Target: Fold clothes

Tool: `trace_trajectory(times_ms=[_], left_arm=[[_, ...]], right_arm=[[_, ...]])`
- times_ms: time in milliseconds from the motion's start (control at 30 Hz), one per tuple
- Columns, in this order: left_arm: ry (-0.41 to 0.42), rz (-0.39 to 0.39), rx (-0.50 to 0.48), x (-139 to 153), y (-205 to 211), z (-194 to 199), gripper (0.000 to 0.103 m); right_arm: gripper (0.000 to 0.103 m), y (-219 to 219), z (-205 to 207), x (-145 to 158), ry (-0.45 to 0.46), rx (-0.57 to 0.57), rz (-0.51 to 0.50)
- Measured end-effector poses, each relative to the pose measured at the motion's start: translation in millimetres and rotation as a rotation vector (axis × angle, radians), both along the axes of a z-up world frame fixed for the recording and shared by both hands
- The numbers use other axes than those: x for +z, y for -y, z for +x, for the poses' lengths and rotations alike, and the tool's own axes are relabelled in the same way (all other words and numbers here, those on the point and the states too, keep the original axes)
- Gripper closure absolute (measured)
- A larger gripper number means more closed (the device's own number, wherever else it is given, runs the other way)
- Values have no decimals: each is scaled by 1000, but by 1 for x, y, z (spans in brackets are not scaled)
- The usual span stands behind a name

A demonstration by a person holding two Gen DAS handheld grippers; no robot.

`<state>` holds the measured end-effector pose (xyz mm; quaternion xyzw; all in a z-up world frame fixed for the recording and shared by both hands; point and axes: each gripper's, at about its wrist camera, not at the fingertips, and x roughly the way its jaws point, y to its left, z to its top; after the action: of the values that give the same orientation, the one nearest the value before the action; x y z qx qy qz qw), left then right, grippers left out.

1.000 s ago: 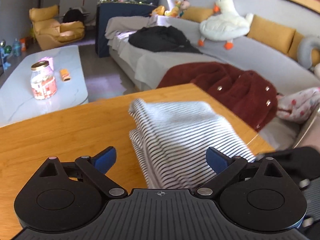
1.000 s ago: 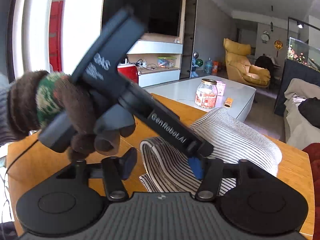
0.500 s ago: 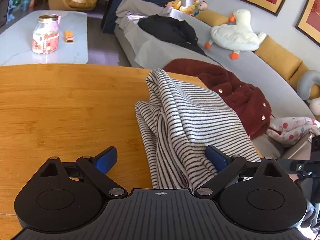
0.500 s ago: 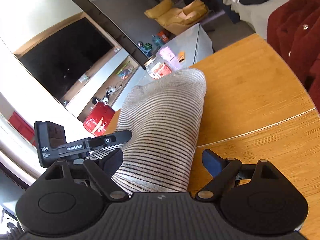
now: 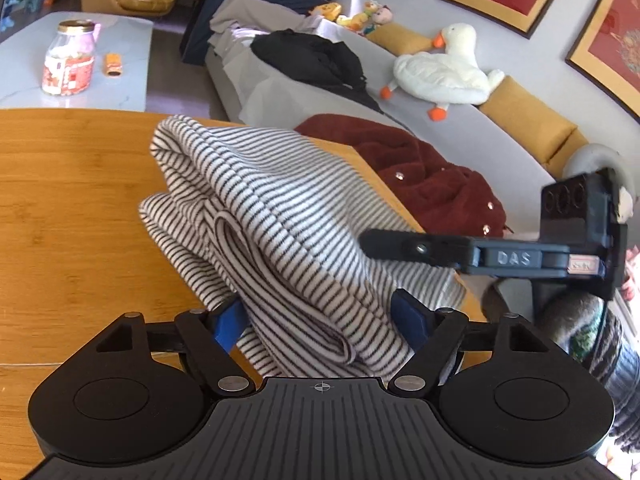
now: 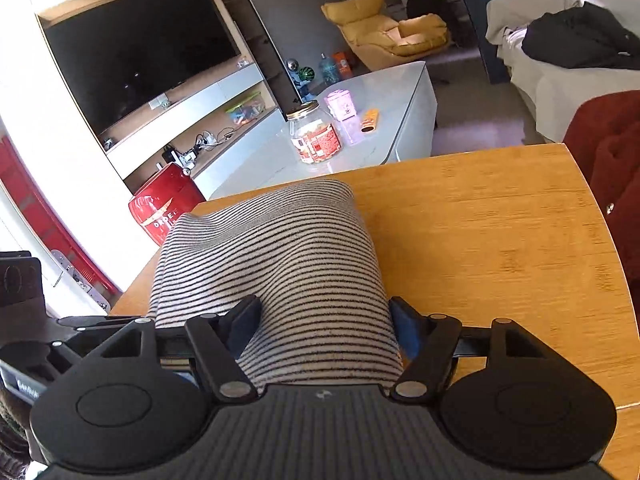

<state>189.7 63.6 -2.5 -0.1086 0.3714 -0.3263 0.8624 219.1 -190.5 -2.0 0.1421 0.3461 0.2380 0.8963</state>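
From my left camera, the striped top lies folded on the wooden surface, its long axis running from lower centre toward the upper left of the frame, with a rounded fold at the far end and loose layered edges near me. In the right view the same top runs from bottom centre up toward the middle of the frame, its stripes crossing the frame side to side and its far end humped up near the surface's far edge. The near end of the top is cut off beneath both tool bodies, so I cannot see how its edges line up there. My left tool stands partly open, both blue pads pressing the bundled fabric between them; I'd call it gripping the top, though the fabric hides the pad faces. My right tool is likewise partly open around the cloth, the left pad sunk into a crease and the right pad against the fabric's side edge, so it too holds the top. The right tool's black arm shows at the middle right of the left view, over the top's right edge. At the lower left of the right view, the left tool's body is half cut off.
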Motion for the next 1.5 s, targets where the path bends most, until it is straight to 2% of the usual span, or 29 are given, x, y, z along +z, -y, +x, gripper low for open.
trace_trajectory(times_ms=[67, 133, 200, 267, 433, 500, 567, 633, 700, 800, 933, 1000, 1067, 1167, 1200, 1267, 1367, 1433, 1500], left_arm=[[29, 25, -1, 4, 4, -5, 20], [38, 6, 42, 12, -3, -7, 19], [69, 6, 111, 22, -10, -9, 6], [79, 22, 155, 26, -12, -5, 5], [41, 92, 175, 7, 1, 10, 5], [27, 58, 181, -1, 0, 12, 5], [-6, -3, 176, -6, -3, 13, 14], [-33, -53, 162, -8, -5, 11, 22], [-20, -48, 156, -5, -3, 5, 22], [-18, -51, 151, -4, -3, 1, 22], [27, 12, 181, 4, -9, 0, 22], [51, 44, 197, 7, -12, -1, 15], [75, 77, 212, 11, -14, -2, 8], [110, 143, 253, 17, -23, 1, 6], [107, 147, 260, 18, -27, 3, 6], [100, 152, 264, 19, -31, 7, 6], [104, 175, 264, 20, -30, 10, 6], [106, 187, 261, 21, -27, 11, 6], [107, 205, 258, 20, -25, 10, 6]], right_arm=[[29, 2, -5, 2, 13, -15, 5], [23, 7, -13, 2, 16, -19, 13], [17, 13, -22, -3, -12, -6, 61], [12, 18, -28, -10, -44, -9, 110], [12, 26, -33, -26, -98, -38, 204], [15, 24, -31, -26, -102, -33, 195], [24, 20, -31, -20, -90, -17, 165], [32, 17, -33, -8, -41, 10, 128], [35, 14, -33, 3, 6, 29, 95], [34, 7, -26, 0, 24, 30, 19], [27, -1, -25, -5, 60, 1, -68], [24, -4, -30, -1, 94, -8, -104], [21, -9, -40, 7, 147, -17, -157], [21, -18, -61, 25, 266, -6, -212], [22, -23, -71, 32, 325, 16, -224], [38, -36, -84, 42, 400, 78, -253], [53, -63, -86, 31, 363, 188, -303], [54, -79, -85, 10, 326, 219, -360], [54, -84, -93, 6, 363, 224, -395]])
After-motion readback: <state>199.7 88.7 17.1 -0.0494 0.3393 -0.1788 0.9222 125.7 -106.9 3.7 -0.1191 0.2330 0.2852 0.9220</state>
